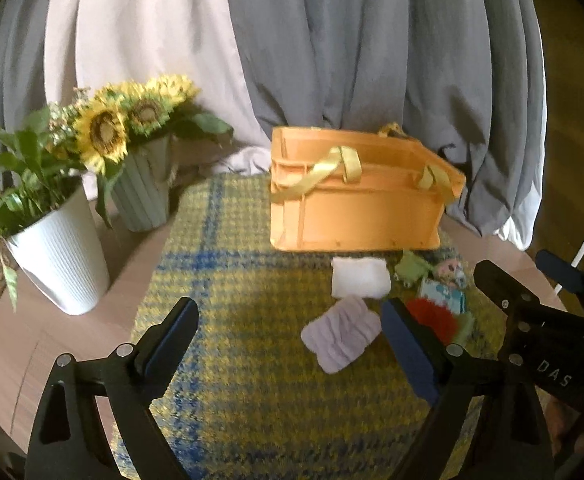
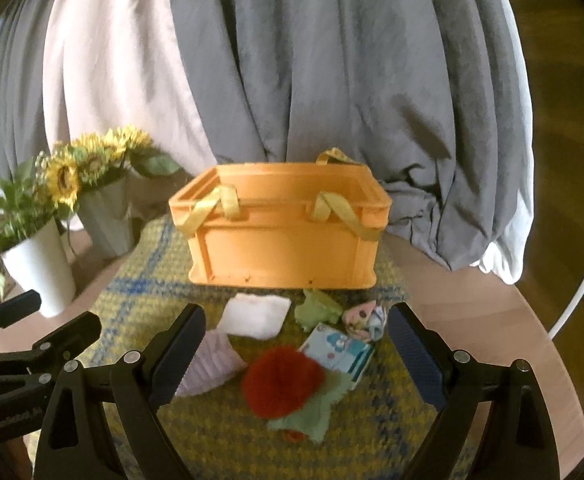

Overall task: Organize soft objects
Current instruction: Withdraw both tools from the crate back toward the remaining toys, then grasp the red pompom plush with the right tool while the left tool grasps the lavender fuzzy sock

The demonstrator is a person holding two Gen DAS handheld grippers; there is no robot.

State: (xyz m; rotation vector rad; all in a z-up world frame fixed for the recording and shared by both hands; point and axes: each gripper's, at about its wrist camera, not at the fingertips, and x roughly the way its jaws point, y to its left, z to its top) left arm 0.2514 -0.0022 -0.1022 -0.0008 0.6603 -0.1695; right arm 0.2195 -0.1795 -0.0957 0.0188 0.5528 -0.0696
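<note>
on the mat, just in front of the orange crate, soft bits lie loose; none visibly in crate yet. left claw & right claw both apart, empty.

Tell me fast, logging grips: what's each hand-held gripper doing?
Left hand-held gripper: open, holding nothing.
Right hand-held gripper: open, holding nothing.

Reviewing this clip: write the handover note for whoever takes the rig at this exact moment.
Left claw: open, empty, above the mat near the lilac cloth.
Right claw: open, empty, over the red pompom.
White cloth, green piece, patterned packet and pastel bundle lie in front of the orange crate.
Done: nothing seen in the crate.
Left: all items.
</note>
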